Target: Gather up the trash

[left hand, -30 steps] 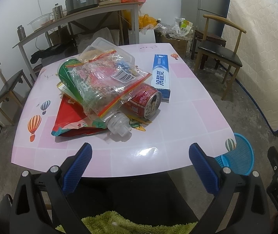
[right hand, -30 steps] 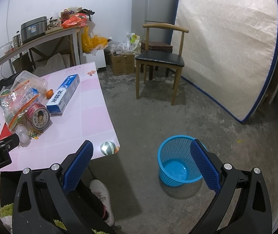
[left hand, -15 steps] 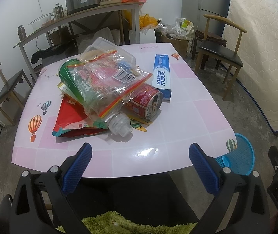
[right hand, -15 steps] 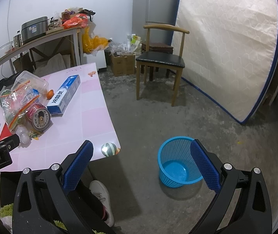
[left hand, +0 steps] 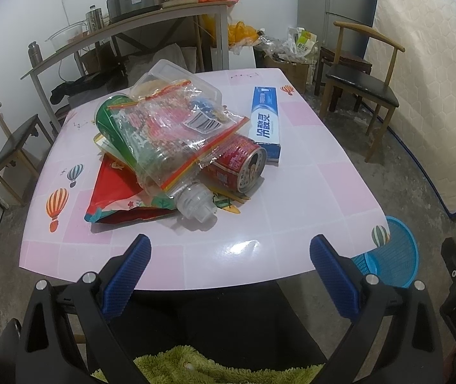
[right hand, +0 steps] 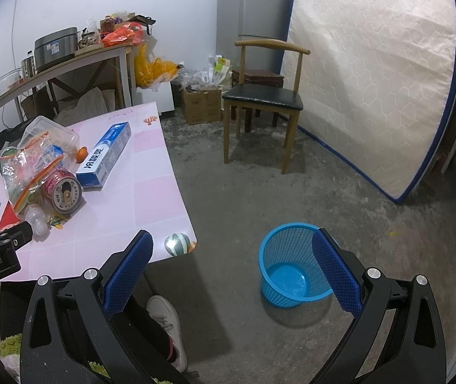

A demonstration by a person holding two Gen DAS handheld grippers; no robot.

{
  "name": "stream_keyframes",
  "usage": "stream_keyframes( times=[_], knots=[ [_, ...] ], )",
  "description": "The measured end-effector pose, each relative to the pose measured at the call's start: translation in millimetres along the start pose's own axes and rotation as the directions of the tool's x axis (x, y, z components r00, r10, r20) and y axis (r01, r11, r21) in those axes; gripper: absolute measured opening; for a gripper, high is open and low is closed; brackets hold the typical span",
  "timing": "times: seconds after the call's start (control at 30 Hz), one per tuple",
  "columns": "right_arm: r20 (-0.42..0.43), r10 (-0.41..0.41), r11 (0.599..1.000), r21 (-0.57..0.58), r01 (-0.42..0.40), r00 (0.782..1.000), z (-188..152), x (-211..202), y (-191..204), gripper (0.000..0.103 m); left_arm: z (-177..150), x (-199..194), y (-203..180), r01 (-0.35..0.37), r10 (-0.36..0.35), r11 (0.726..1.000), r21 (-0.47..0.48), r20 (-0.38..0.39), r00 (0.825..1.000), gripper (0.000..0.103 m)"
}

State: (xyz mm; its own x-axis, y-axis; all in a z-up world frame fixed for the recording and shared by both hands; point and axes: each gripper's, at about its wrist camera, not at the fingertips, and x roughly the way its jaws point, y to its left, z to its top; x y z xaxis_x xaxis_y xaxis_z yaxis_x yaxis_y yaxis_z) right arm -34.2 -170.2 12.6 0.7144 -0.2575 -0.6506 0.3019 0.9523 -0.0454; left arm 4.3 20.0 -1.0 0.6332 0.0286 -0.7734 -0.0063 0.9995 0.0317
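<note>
The left gripper point(left hand: 230, 252) has its jaws wide apart and holds nothing; it hangs over the near edge of the pink table point(left hand: 308, 192). Just ahead of the jaws, a little to the left, the trash lies in one heap. Nearest is a clear plastic bottle point(left hand: 192, 204) with its mouth toward the jaws. Over it lies a transparent zip bag point(left hand: 176, 128), and under it a red packet point(left hand: 116, 195) flat on the table. To the right of the bottle a red can point(left hand: 244, 166) lies on its side, touching the bag. Behind the can is a blue toothpaste box point(left hand: 265, 121), and a clear plastic container point(left hand: 183, 76) is at the far end of the heap.

The right gripper point(right hand: 232, 252) also has its jaws wide apart and empty. It is beside the table, above the concrete floor. The blue basket point(right hand: 292, 262) stands on the floor just behind the right jaw, well apart from the heap. Farther ahead is a wooden chair point(right hand: 263, 96).
</note>
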Motion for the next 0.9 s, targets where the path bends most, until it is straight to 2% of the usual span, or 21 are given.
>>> stream_keyframes(
  times=[0.2, 0.4, 0.57, 0.7, 0.8, 0.83, 0.9],
  knots=[
    [-0.002, 0.000, 1.000, 0.000, 0.000, 1.000, 0.4, 0.6, 0.1, 0.096, -2.3, 3.8, -5.3, -0.004, 0.004, 1.000, 0.008, -0.012, 1.000, 0.097],
    [0.016, 0.021, 1.000, -0.017, -0.021, 1.000, 8.1, 1.6, 7.9, 0.096, -1.4, 11.4, 4.9, 0.012, -0.012, 1.000, -0.001, -0.026, 1.000, 0.097],
    [0.067, 0.107, 0.994, -0.020, -0.106, 0.992, 24.9, 7.8, 33.4, 0.096, 3.1, 15.0, 31.3, 0.025, -0.025, 1.000, -0.019, -0.004, 1.000, 0.098],
    [0.123, 0.202, 0.979, -0.060, -0.196, 0.972, 43.3, 15.1, 67.9, 0.096, 9.3, 20.4, 63.5, 0.045, -0.045, 0.998, -0.050, 0.006, 0.999, 0.097],
    [0.150, 0.258, 0.963, -0.116, -0.242, 0.955, 53.4, 19.0, 90.7, 0.096, 14.9, 25.7, 99.0, 0.150, -0.144, 0.981, -0.126, 0.055, 0.988, 0.097],
    [0.153, 0.267, 0.960, -0.125, -0.249, 0.952, 55.3, 20.0, 93.8, 0.096, 16.4, 25.8, 108.9, 0.200, -0.188, 0.968, -0.153, 0.091, 0.978, 0.097],
    [0.159, 0.298, 0.950, -0.144, -0.276, 0.941, 60.7, 22.9, 103.1, 0.096, 19.4, 27.6, 133.0, 0.310, -0.275, 0.925, -0.220, 0.177, 0.945, 0.097]
  ],
)
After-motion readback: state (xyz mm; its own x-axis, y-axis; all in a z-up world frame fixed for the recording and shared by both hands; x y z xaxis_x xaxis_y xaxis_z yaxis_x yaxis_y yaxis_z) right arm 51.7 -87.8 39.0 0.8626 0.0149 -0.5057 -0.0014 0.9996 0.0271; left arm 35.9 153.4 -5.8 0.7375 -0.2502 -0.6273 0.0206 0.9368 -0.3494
